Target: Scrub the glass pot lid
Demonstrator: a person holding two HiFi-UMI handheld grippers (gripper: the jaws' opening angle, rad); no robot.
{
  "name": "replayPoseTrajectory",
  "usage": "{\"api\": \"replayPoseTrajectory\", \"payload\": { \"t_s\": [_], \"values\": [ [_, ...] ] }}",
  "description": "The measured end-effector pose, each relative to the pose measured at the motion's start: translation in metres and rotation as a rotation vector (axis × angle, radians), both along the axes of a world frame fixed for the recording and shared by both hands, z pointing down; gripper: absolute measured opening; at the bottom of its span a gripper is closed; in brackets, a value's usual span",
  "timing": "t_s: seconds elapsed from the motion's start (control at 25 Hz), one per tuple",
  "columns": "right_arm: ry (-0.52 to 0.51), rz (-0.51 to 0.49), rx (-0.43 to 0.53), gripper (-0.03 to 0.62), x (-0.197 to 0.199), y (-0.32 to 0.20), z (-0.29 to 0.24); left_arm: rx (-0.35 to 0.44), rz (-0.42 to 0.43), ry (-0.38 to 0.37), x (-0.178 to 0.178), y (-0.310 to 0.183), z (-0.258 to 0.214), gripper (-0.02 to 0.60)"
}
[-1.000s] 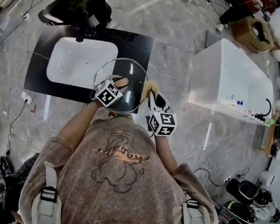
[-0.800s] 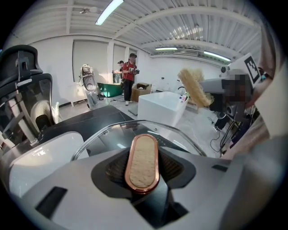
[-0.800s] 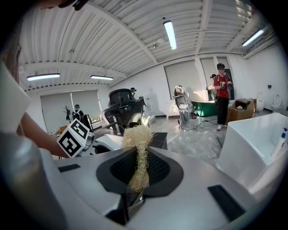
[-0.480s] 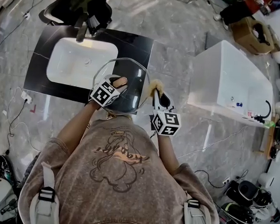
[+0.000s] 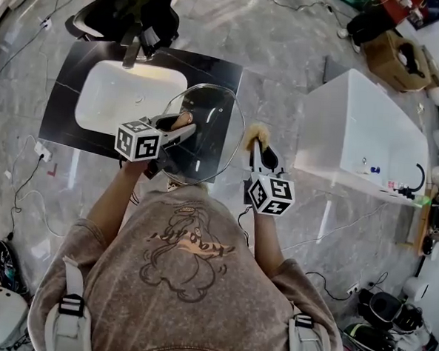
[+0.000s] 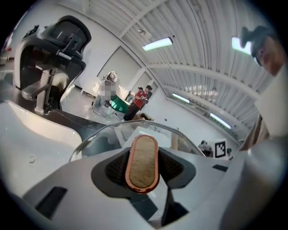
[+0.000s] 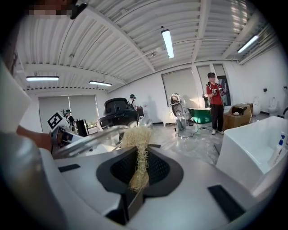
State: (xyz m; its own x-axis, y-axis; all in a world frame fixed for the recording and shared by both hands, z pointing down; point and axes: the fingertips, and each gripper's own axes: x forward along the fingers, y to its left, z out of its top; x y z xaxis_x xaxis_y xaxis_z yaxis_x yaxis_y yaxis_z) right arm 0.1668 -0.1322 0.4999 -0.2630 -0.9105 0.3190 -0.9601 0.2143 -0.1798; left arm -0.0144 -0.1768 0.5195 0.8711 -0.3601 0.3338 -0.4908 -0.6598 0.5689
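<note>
left gripper [image 5: 179, 124]: jaws part-way apart and pinching the knob [image 6: 141, 162], a wood-faced oval with a copper-coloured rim, seated between the pads.
glass pot lid [image 5: 210, 152]: held in the air by that knob, over the right part of the black counter [image 5: 69, 88], just right of the white sink [image 5: 128, 91]. the glass dome extends beyond the jaws in the left gripper view. exact tilt cannot be told.
right gripper [image 5: 257, 141]: jaws pressed together on a straw-coloured fibre scrubber [image 7: 137, 139]. a tuft stands out past the tips.
scrubber position: just beside the right rim of the lid. contact with the glass cannot be confirmed from any view.
surroundings: faucet [image 5: 131, 51] at the far edge of the sink. white bathtub [image 5: 363, 128] well apart to the right.
step in hand: judged to be the scrubbing stage, with the lid presented and the scrubber at its edge.
next move: bring the tuft firmly onto the glass and rub across the surface. keep the knob grip firm so the lid does not turn under side load.
caution: rim pressure may lever the lid about the knob.
</note>
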Motion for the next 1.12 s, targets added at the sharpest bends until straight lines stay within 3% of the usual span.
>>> {"api": "replayPoseTrajectory", "payload": {
  "t_s": [0.2, 0.48, 0.64, 1.12],
  "values": [
    [-0.016, -0.049, 0.017, 0.048, -0.020, -0.002, -0.007, -0.104, -0.009, 0.257, -0.002, 0.004, -0.034, 0.183],
    [-0.046, -0.106, 0.062, 0.048, -0.040, -0.005, -0.026, -0.272, -0.004, 0.491, -0.001, 0.022, -0.043, 0.183],
    [-0.102, -0.142, 0.105, 0.048, -0.051, -0.011, -0.049, -0.265, -0.005, 0.490, -0.005, 0.026, -0.034, 0.183],
    [-0.116, -0.214, 0.158, 0.048, -0.077, -0.031, -0.075, -0.349, 0.029, 0.622, 0.003, 0.042, -0.049, 0.184]
  ]
}}
